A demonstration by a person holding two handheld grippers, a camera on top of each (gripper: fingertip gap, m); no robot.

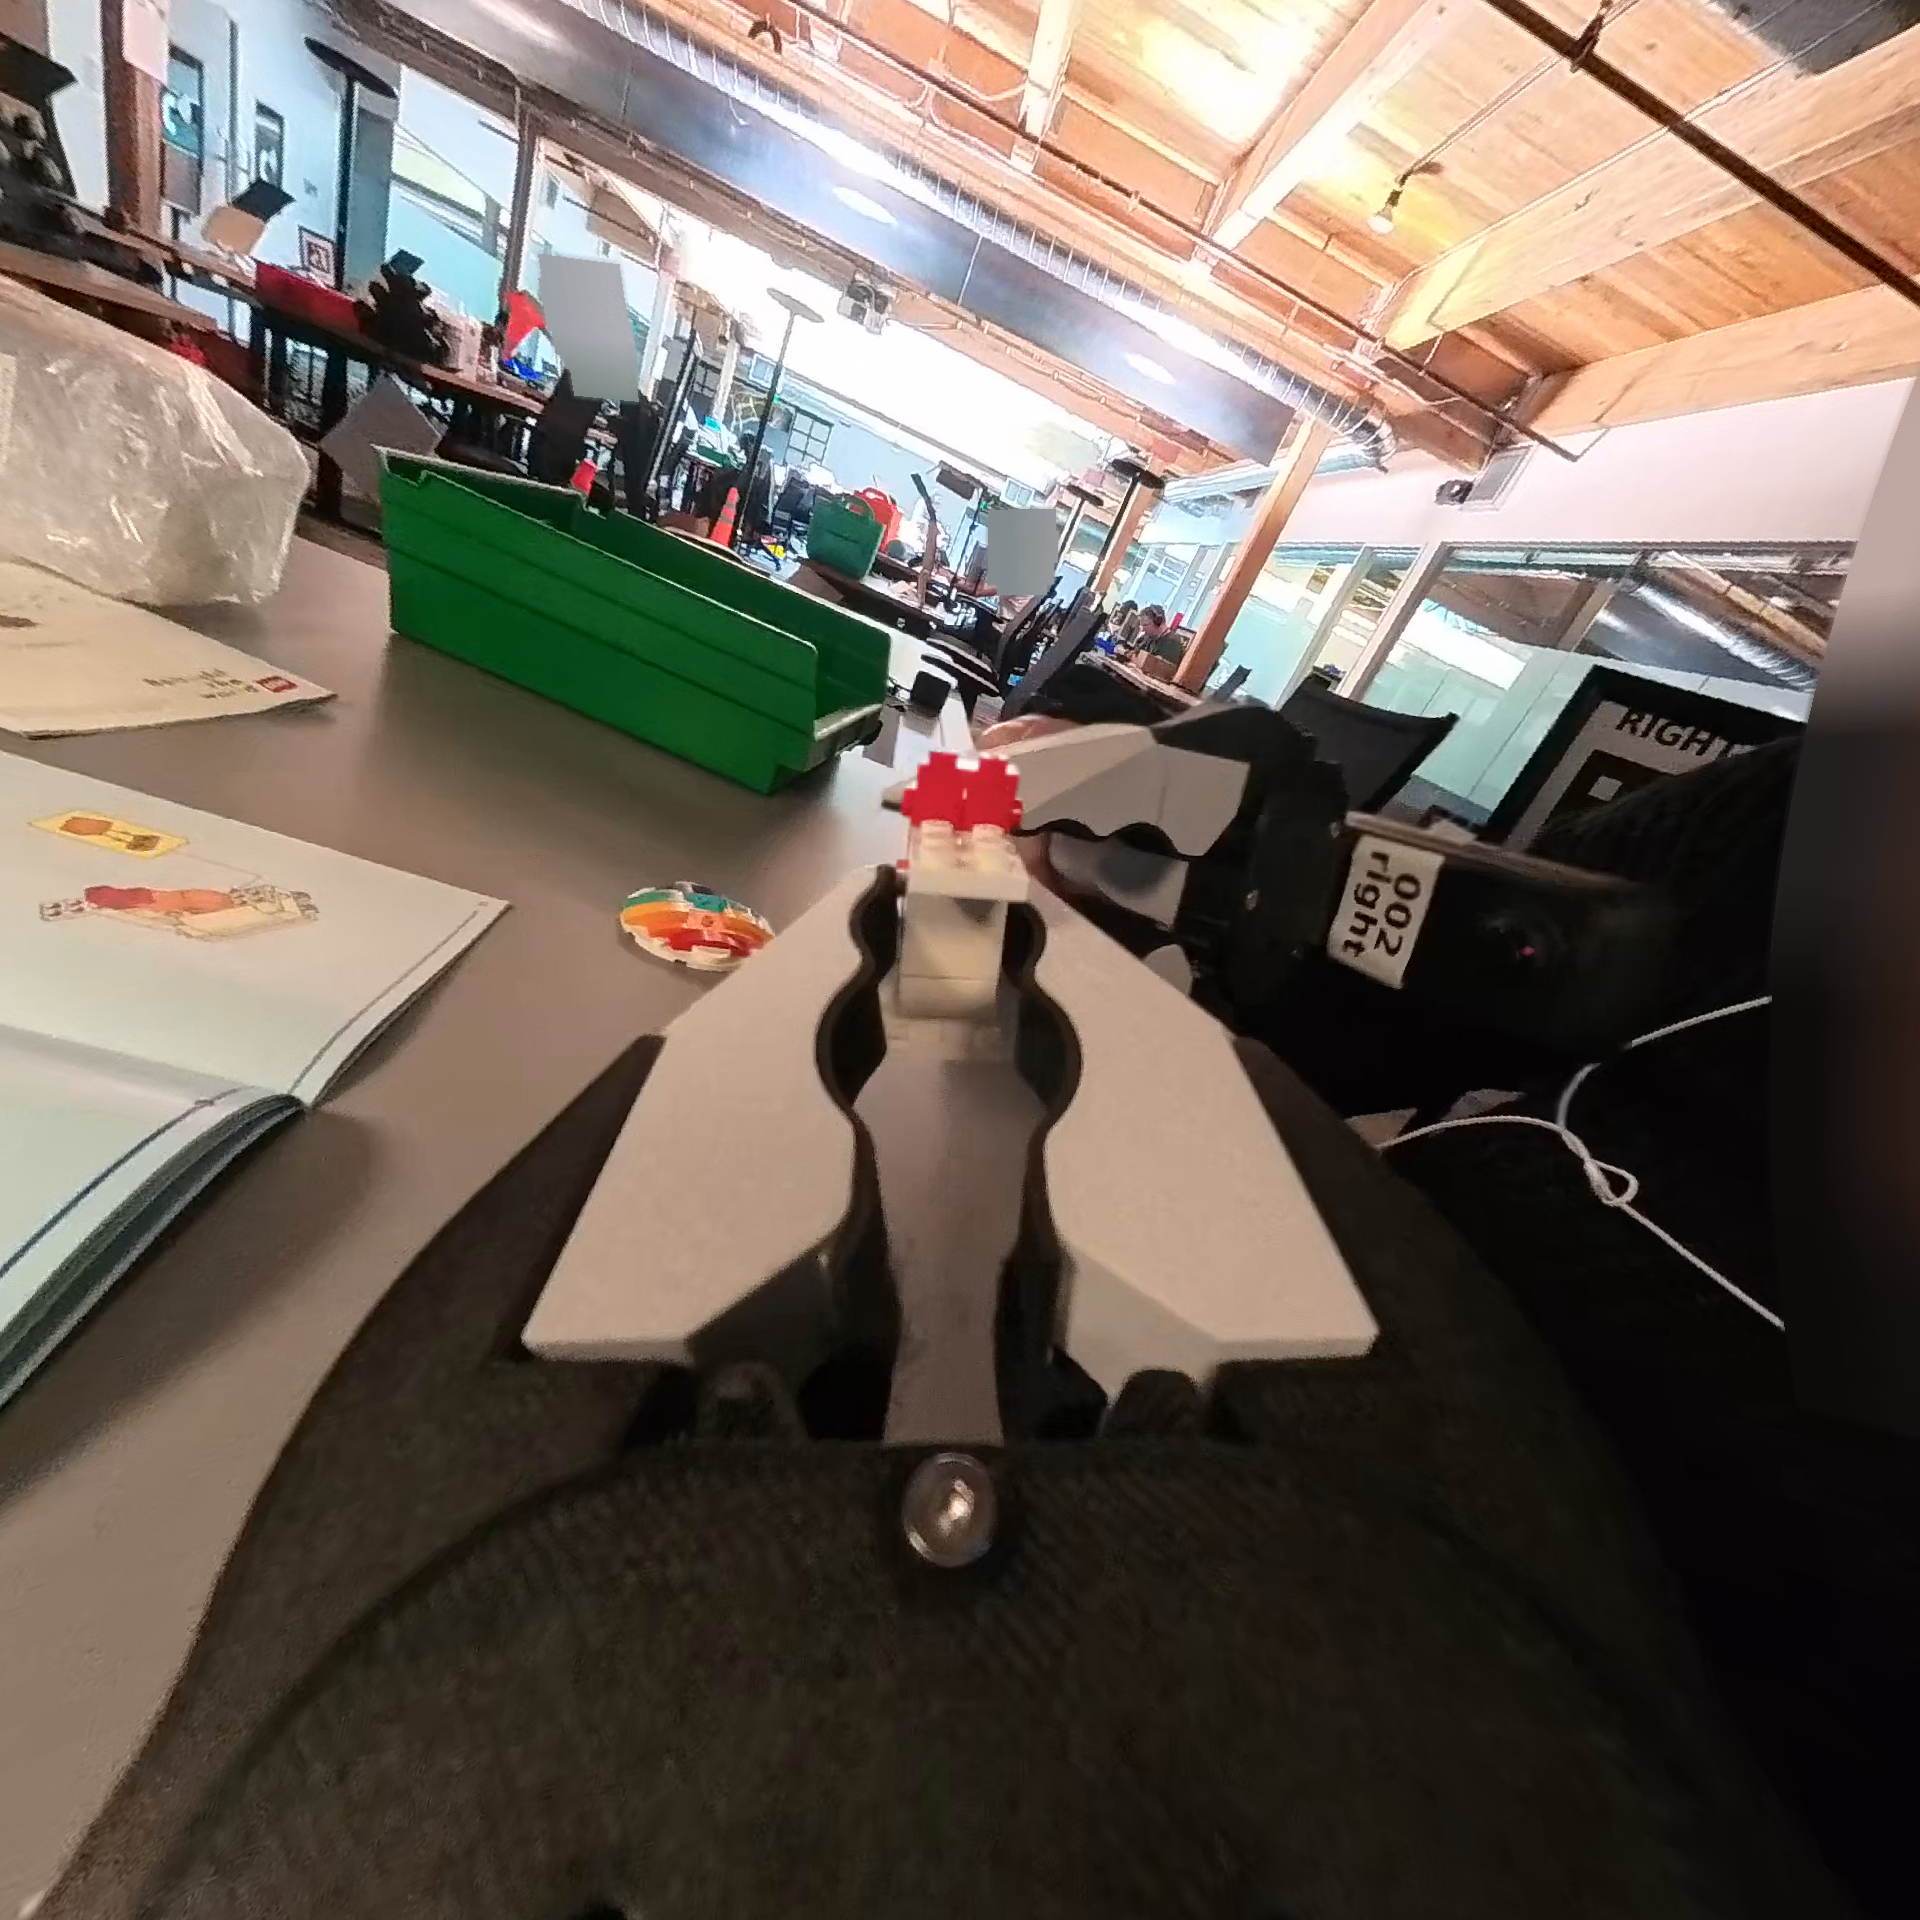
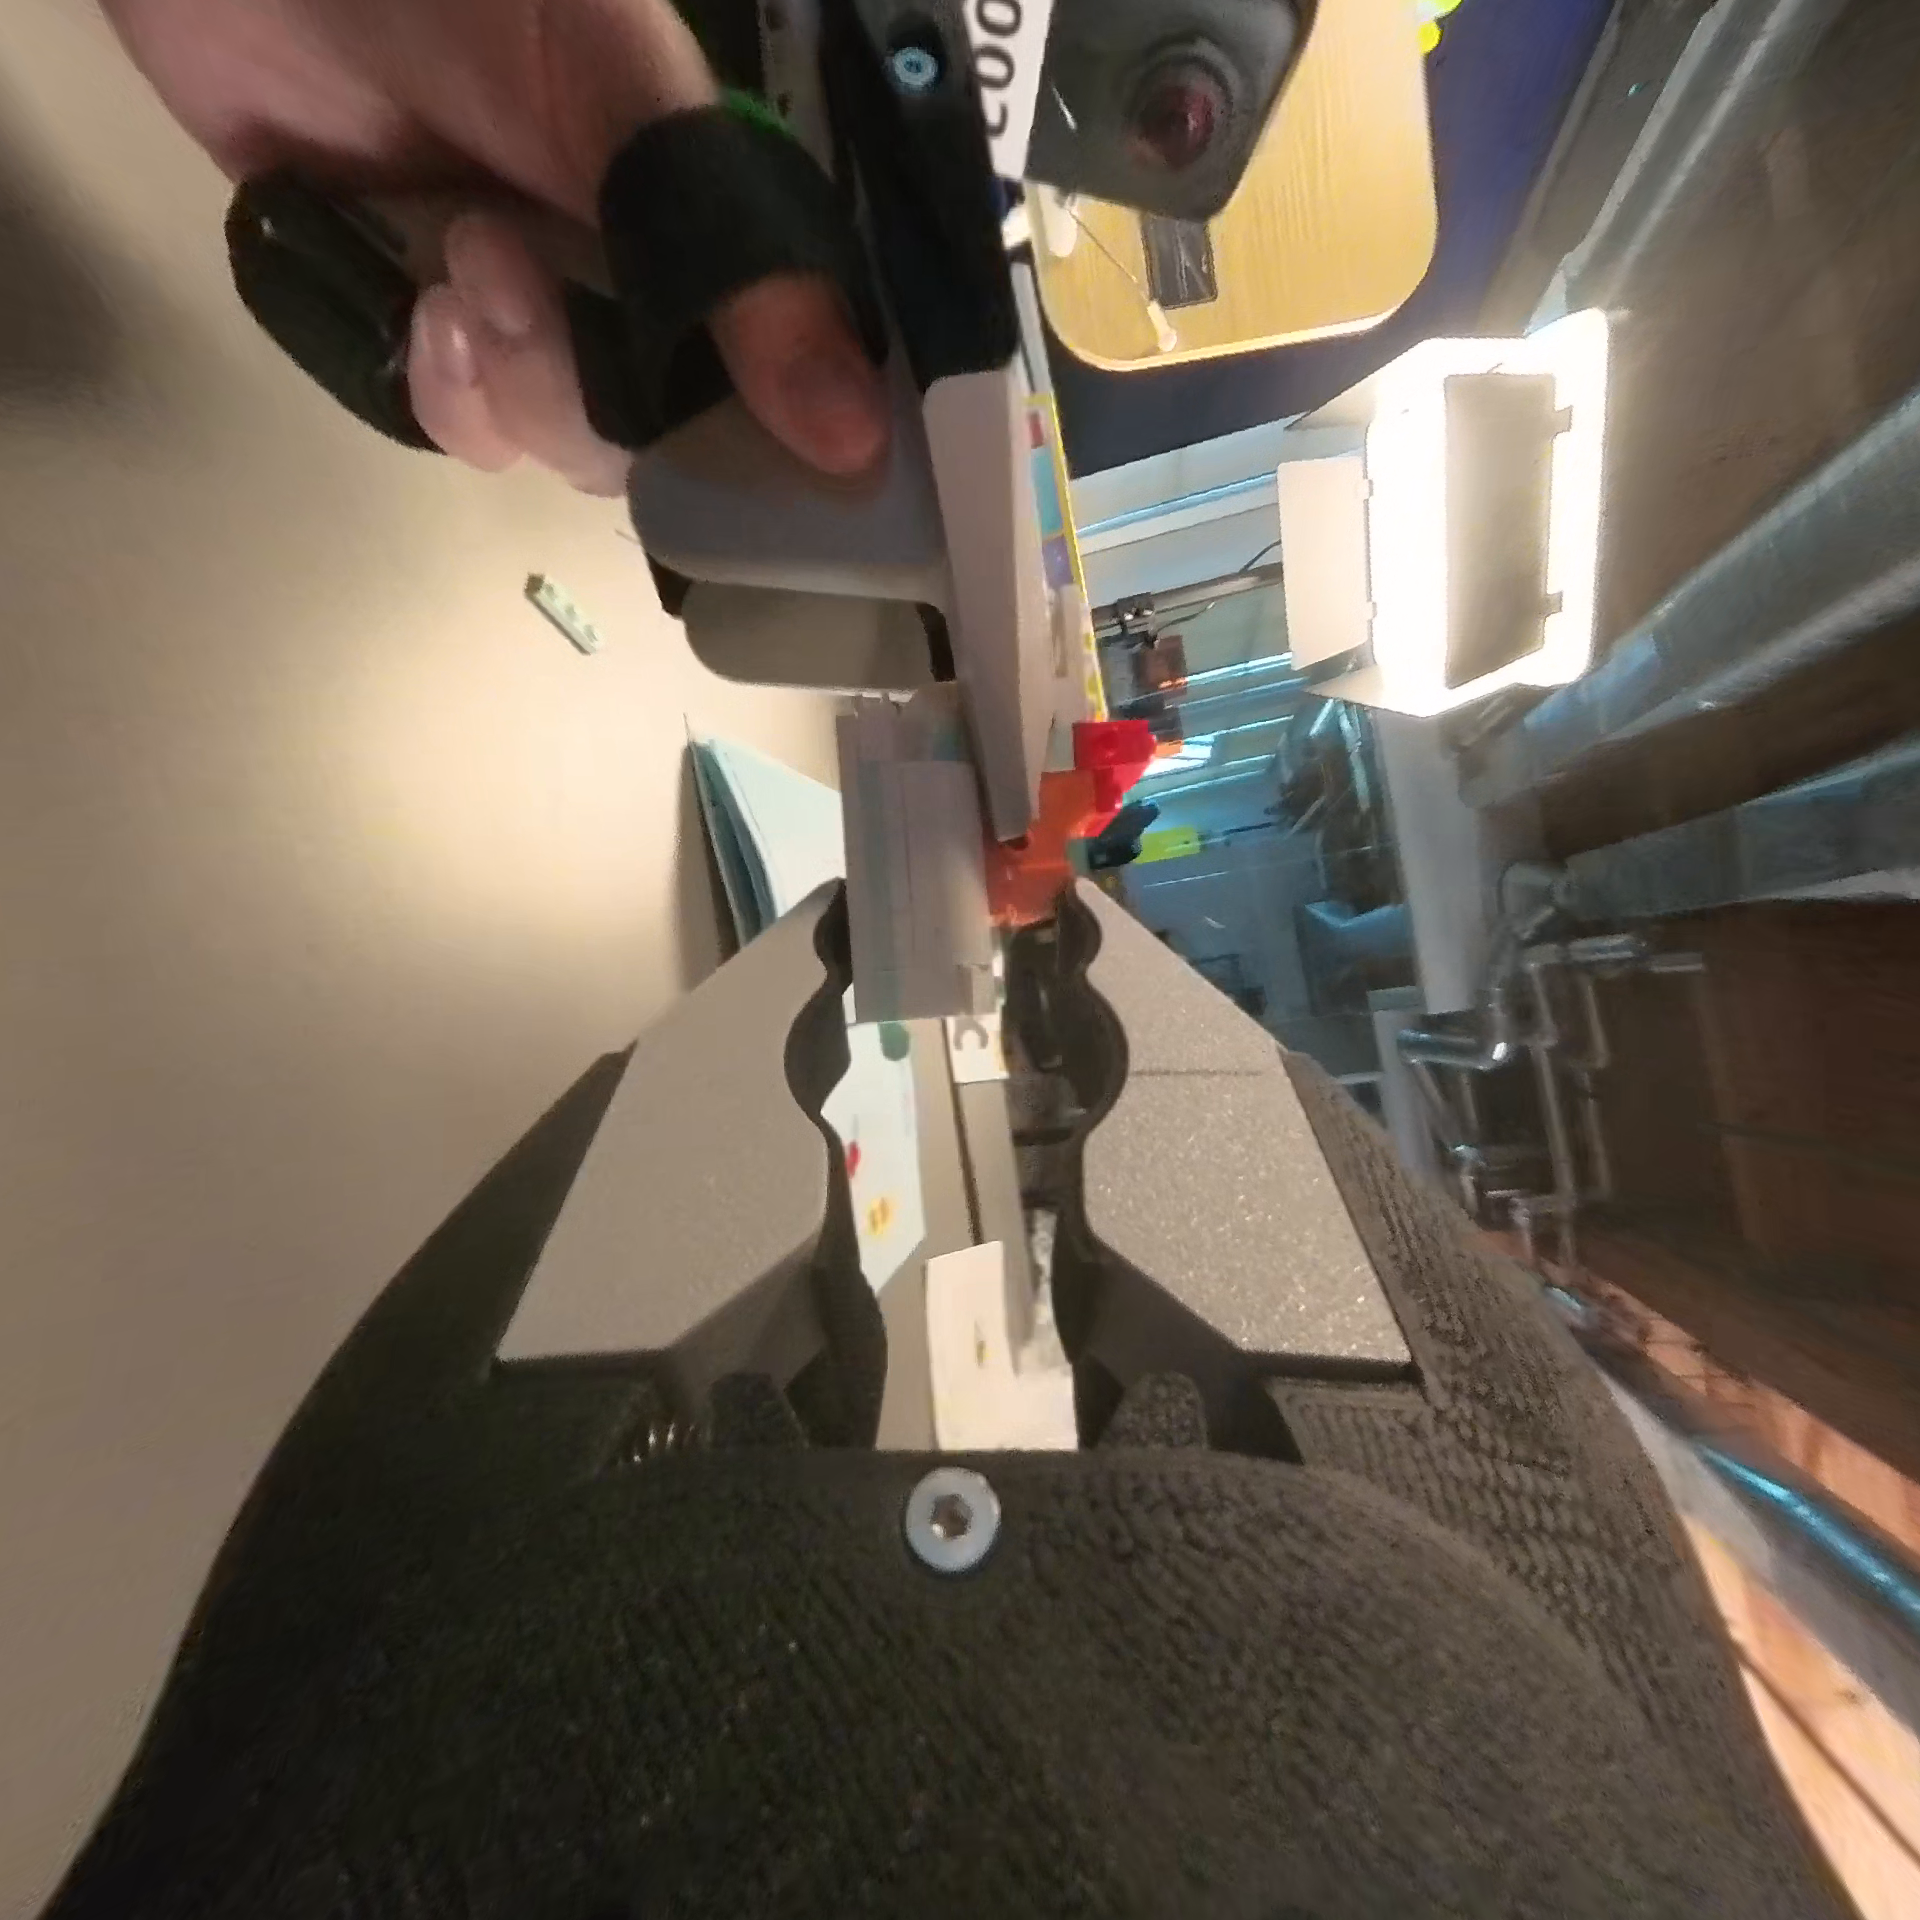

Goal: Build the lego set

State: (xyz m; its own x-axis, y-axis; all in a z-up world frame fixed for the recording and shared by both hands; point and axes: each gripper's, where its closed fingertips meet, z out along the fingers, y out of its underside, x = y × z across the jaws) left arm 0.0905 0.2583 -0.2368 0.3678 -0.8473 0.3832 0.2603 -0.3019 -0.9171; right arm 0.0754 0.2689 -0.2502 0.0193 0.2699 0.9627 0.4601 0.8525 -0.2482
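Note:
My left gripper [image 1: 951,904] is shut on a white and grey lego build [image 1: 948,940] and holds it above the grey table [image 1: 499,800]. A red piece [image 1: 961,792] sits on top of the build. My right gripper [image 1: 961,808] comes in from the right, and its two fingertips flank that red top. In the right wrist view, my right gripper [image 2: 956,899] has its jaws against the build's grey side [image 2: 914,883] and its orange part [image 2: 1023,873]. The red piece [image 2: 1112,753] juts past the tips. A finger of the left gripper [image 2: 997,644] reaches in from above, held by a hand [image 2: 499,260].
An open instruction booklet [image 1: 208,987] lies at the left, with a round multicoloured lego piece [image 1: 694,925] beside it. A green bin [image 1: 623,613] and a clear plastic bag [image 1: 125,488] stand farther back. A loose pale plate [image 2: 564,613] lies on the table.

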